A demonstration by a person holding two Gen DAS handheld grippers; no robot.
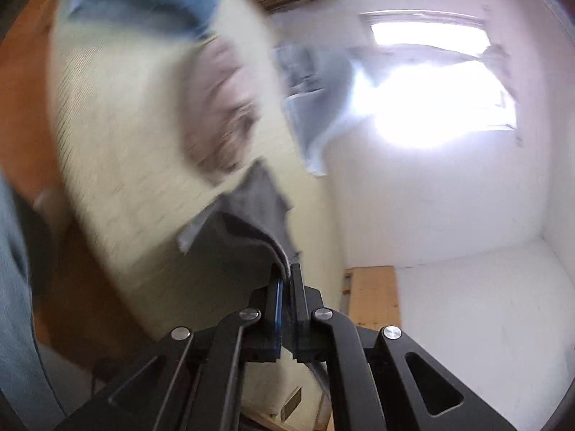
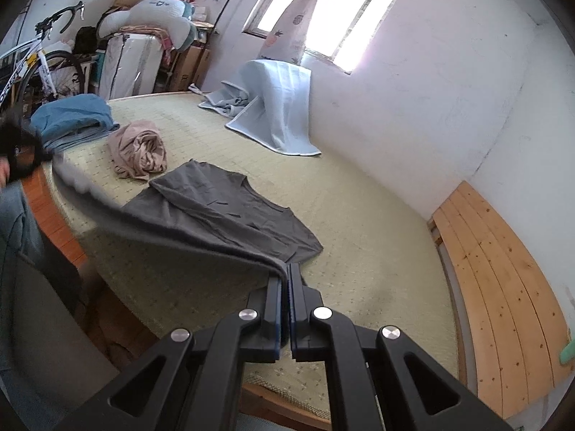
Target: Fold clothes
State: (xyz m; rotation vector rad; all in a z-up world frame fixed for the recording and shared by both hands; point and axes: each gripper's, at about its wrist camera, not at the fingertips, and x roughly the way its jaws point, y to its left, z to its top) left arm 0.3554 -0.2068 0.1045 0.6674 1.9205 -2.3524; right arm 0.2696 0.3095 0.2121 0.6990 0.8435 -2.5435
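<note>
Grey garment [image 2: 222, 212] is spread across the bed [image 2: 359, 237], its near edge raised off the woven mat. Largest around it are the white walls, the bright window [image 2: 345, 10] and the wooden slats [image 2: 503, 287] at the bedside; smaller are the draped pale blue blanket [image 2: 284, 107], the folded blue pile [image 2: 72, 118] and the crumpled beige cloth [image 2: 138, 151]. Soft, light, limp fabric is judged here: it will sag and crease, so hems and corners are best gripped. The right claw [image 2: 286, 273] is clamped on the near hem; the left claw [image 1: 285, 276] is pinched shut on another grey edge, amid blur.
</note>
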